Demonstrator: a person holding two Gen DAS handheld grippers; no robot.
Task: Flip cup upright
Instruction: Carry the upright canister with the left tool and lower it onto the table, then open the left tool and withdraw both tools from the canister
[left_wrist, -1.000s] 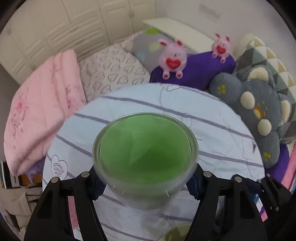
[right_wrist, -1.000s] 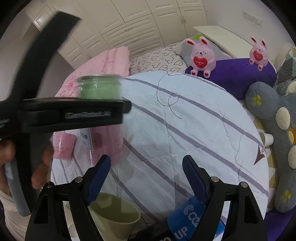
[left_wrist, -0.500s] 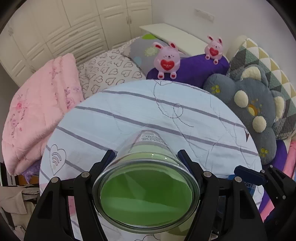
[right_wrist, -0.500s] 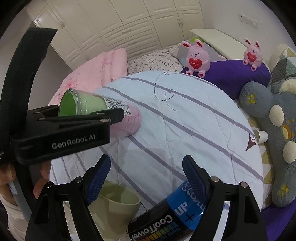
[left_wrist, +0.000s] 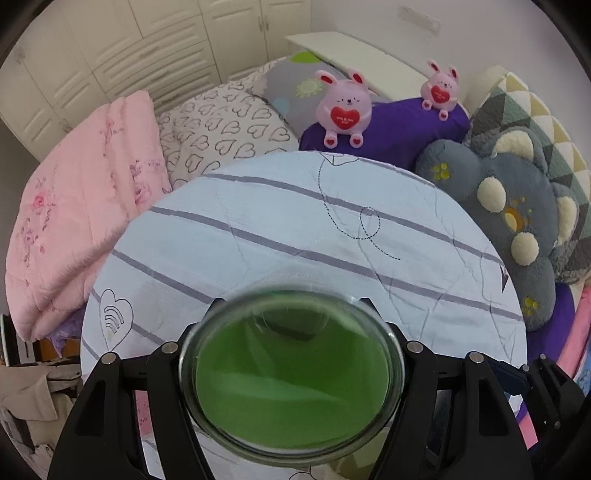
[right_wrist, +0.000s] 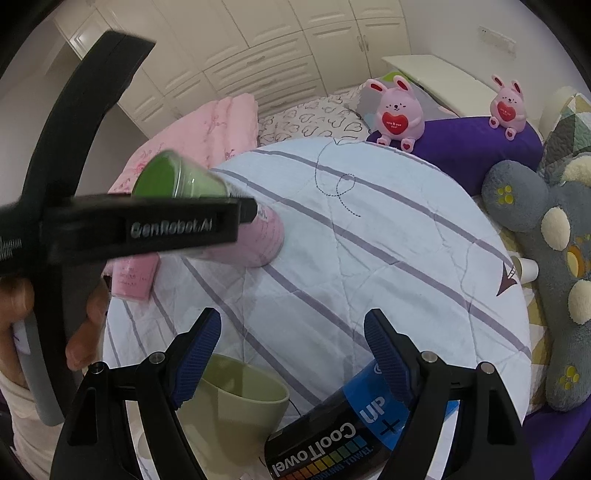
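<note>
My left gripper (left_wrist: 291, 314) is shut on a clear plastic cup (left_wrist: 291, 384) with a green lid end and a pink lower part. In the left wrist view the green end faces the camera and fills the space between the fingers. In the right wrist view the same cup (right_wrist: 184, 184) hangs tilted above the round table (right_wrist: 369, 258), green end up and to the left, pink end (right_wrist: 266, 240) down near the cloth, with the left gripper's black finger (right_wrist: 147, 229) across it. My right gripper (right_wrist: 291, 350) is open and empty over the table's near edge.
A pale green mug (right_wrist: 243, 398) stands at the near edge under my right gripper, beside a black and blue CoolTowel can (right_wrist: 347, 435) lying on its side. A small pink packet (right_wrist: 133, 273) lies at the table's left edge. Plush toys and pillows (right_wrist: 554, 258) surround the table.
The cup in my left gripper has turned from green end up to tilted, green end toward the left wrist camera, pink end lowered toward the cloth. My right gripper has stayed in place.
</note>
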